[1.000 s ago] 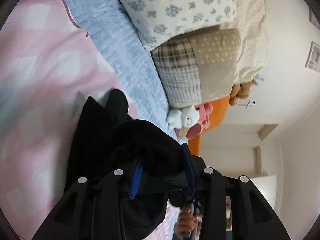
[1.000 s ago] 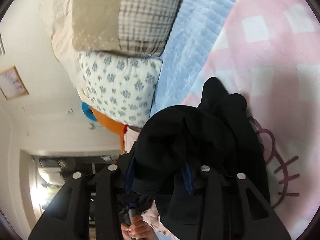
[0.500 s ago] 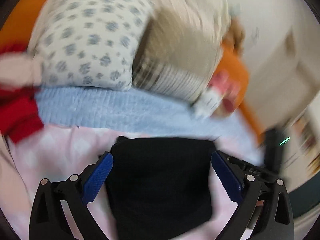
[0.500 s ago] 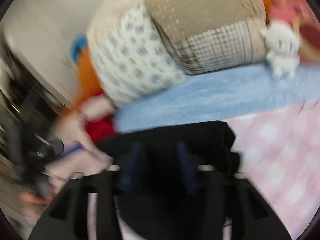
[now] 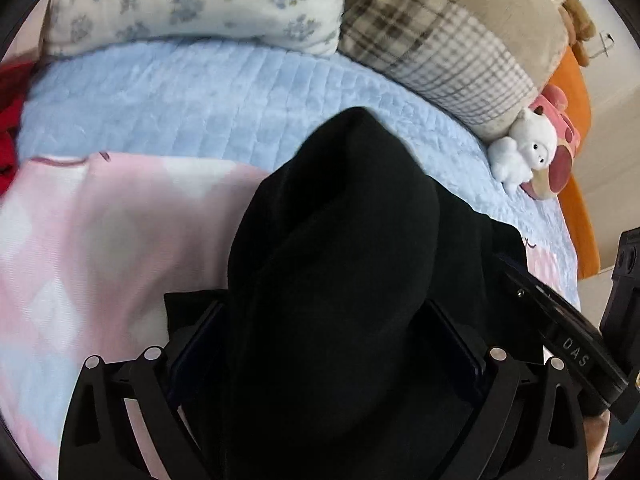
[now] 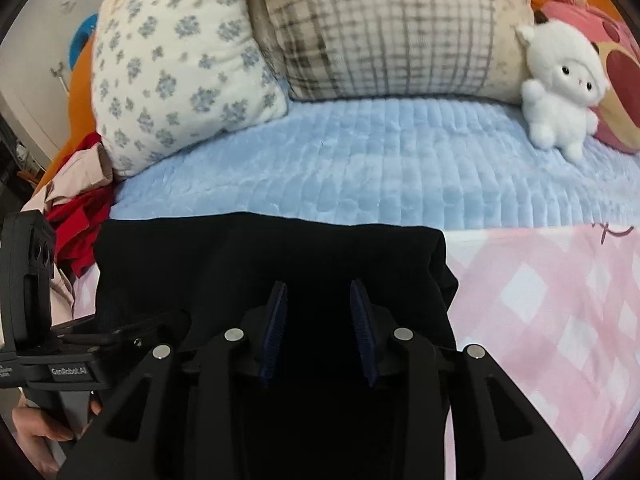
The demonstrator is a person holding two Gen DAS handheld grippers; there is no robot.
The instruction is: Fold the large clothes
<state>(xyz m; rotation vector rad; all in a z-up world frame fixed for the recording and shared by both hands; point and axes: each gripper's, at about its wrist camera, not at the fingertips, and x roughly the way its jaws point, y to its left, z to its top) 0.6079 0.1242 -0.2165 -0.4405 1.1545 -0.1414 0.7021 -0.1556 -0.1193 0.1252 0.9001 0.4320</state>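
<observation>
Left gripper (image 5: pixel 328 344): jaws spread wide, dark blue pads far apart; a thick bunched fold of the black garment (image 5: pixel 340 248) fills the gap and rises in a hump ahead of the camera. Whether the pads press on the cloth cannot be told, since the fabric hides their inner faces.
Right gripper (image 6: pixel 318 320): jaws partly apart and opening; the blue ribbed pads (image 6: pixel 276 328) stand over the black garment (image 6: pixel 260 264), a clear gap between them with only flat cloth below, nothing pinched.
Pose: both grippers tilt steeply down toward the bed, side by side; each shows at the edge of the other's view, and a hand (image 6: pixel 36 436) grips the left tool's handle.
Garment: lies on the pink checked blanket (image 6: pixel 540 320), its far edge straight along the seam with the light blue quilted cover (image 6: pixel 360 168).
Surroundings: floral pillow (image 6: pixel 172 68) and plaid cushion (image 6: pixel 380 40) at the head of the bed, a white plush toy (image 6: pixel 560 92) beside them, red clothing (image 6: pixel 80 236) bunched at the left.
</observation>
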